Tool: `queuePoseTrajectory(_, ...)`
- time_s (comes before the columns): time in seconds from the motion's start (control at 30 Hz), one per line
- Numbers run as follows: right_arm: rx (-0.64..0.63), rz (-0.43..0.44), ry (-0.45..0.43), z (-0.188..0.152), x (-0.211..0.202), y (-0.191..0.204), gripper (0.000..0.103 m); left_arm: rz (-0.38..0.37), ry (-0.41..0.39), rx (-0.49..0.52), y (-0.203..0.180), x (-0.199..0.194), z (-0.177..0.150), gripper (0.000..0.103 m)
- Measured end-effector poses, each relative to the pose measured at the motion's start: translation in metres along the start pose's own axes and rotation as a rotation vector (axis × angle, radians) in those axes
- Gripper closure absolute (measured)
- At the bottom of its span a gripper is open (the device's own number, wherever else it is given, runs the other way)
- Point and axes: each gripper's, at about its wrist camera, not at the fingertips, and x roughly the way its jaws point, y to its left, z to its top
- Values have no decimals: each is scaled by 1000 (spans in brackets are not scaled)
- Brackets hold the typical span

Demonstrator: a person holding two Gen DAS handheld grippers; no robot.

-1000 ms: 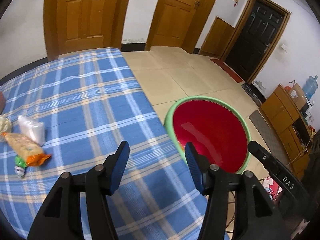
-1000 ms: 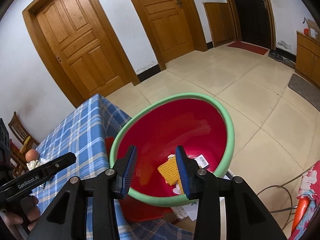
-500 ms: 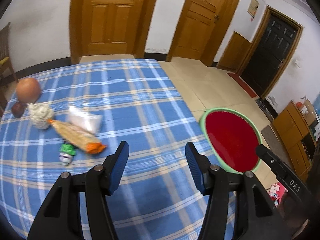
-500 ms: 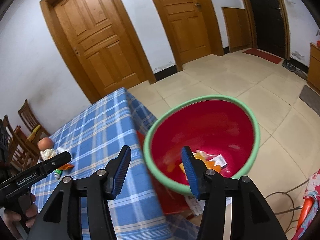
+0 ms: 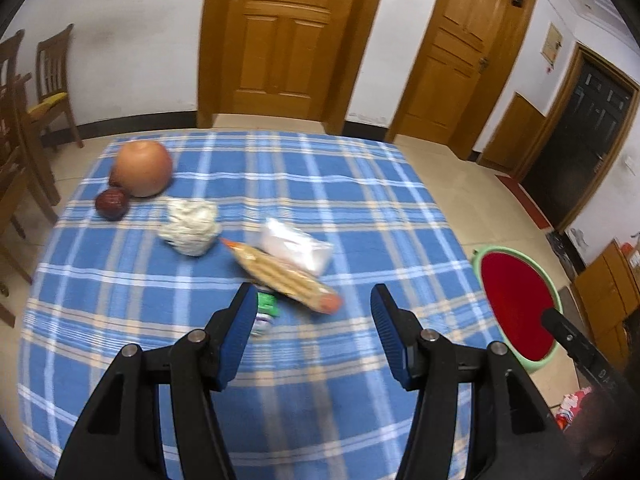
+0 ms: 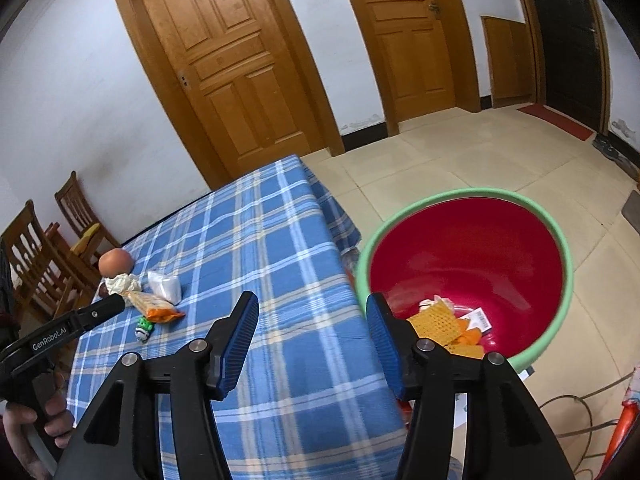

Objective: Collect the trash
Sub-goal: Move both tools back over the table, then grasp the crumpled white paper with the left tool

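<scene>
Fingers [image 5: 244,312] apart, empty — above blue plaid tablecloth [image 5: 340,208], wooden doors [image 5: 280,40] beyond

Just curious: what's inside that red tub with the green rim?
In the red tub: yellow-orange wrappers, crumpled paper and a barcode label. The right claw's finger covers the near corner, so anything there is hidden.

The cloth [image 5: 320,184] on the table is woven cotton-like fabric, matt, in a blue check. On it, the orange cracker pack [image 5: 286,276] beside the white pouch [image 5: 296,246] looks like glossy plastic film, and the tissue [image 5: 191,224] near them is crumpled soft paper. The basin [image 6: 472,240] beside the cloth is smooth, shiny plastic. The fingers [image 6: 238,330] carry ribbed blue pads on matt black plastic. The doors [image 6: 228,68] are varnished wood; the floor [image 6: 460,160] is glazed tile.
</scene>
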Motion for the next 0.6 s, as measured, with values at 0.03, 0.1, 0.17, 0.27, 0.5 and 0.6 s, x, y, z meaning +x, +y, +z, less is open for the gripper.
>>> queuePoseTrajectory(0.03,-3,5,3,0,2,3,45,13,-3,-6,6,0,2,44)
queuePoseTrajectory(0.1,-9,12,8,1,5,8,43,30,-7,-14,16,-1,3,44)
queuePoseTrajectory(0.17,-20,21,12,2,9,15,42,48,-10,-26,27,0,6,44)
queuePoseTrajectory(0.27,-31,31,19,3,16,24,41,75,-10,-41,42,3,10,44)
queuePoseTrajectory(0.5,-48,54,42,6,36,45,39,122,7,-74,71,23,22,42)
queuePoseTrajectory(0.6,-56,60,54,7,45,53,39,129,13,-84,80,34,27,41)
